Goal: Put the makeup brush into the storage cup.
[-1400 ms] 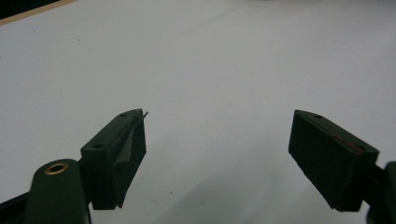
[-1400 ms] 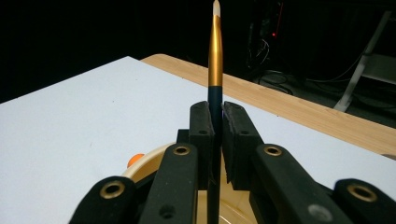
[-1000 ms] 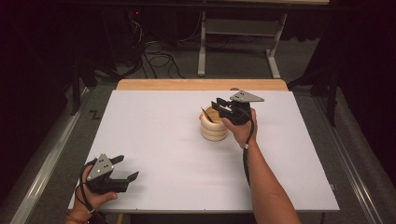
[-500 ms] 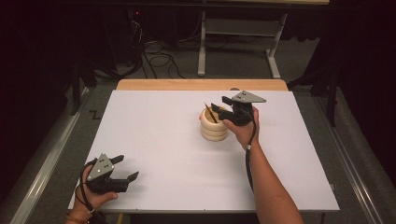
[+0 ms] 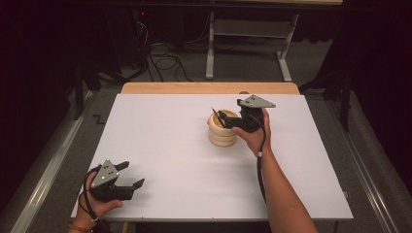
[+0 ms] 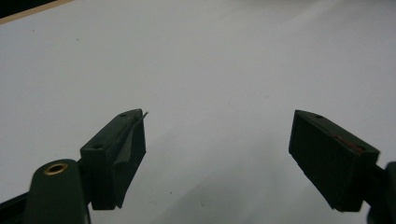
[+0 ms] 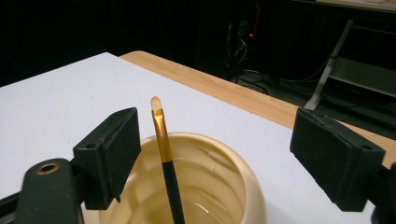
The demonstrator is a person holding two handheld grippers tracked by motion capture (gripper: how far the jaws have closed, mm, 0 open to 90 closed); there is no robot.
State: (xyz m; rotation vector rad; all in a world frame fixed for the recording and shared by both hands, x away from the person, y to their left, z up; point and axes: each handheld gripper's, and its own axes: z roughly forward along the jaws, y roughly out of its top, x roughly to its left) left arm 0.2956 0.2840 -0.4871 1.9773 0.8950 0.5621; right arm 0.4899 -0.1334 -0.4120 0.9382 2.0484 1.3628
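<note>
Fingers of the right gripper (image 5: 224, 118) stand spread wide in the high view, having just been opening, their tips over the mouth of the cream ribbed pot (image 5: 223, 134) with the brush (image 5: 216, 117) between them but untouched. That pot sits on the white table (image 5: 160, 145) a little right of centre and toward the far wooden edge (image 5: 209, 88); the brush stands in it with its long axis nearly upright, leaning slightly to the left and away, tip uppermost. The right hand (image 5: 253, 137) wraps the gripper body from below, forearm running in from the bottom edge, the tool held about level and pointing left. At the near left corner the left hand (image 5: 99, 206) rests low with the left gripper (image 5: 132, 175) aimed right, its fingers released and holding nothing. In the left gripper view the two black pads (image 6: 122, 154) stand far apart over bare white tabletop. In the right gripper view the pads (image 7: 112, 149) flank the pot's rim (image 7: 243, 186) well apart, and the brush (image 7: 164, 158) rises just beside the left-hand pad without contact: black handle below, gold ferrule above, pale rounded tip on top, tilting slightly leftward. No brand, label or writing can be read on the brush, pot or grippers.
</note>
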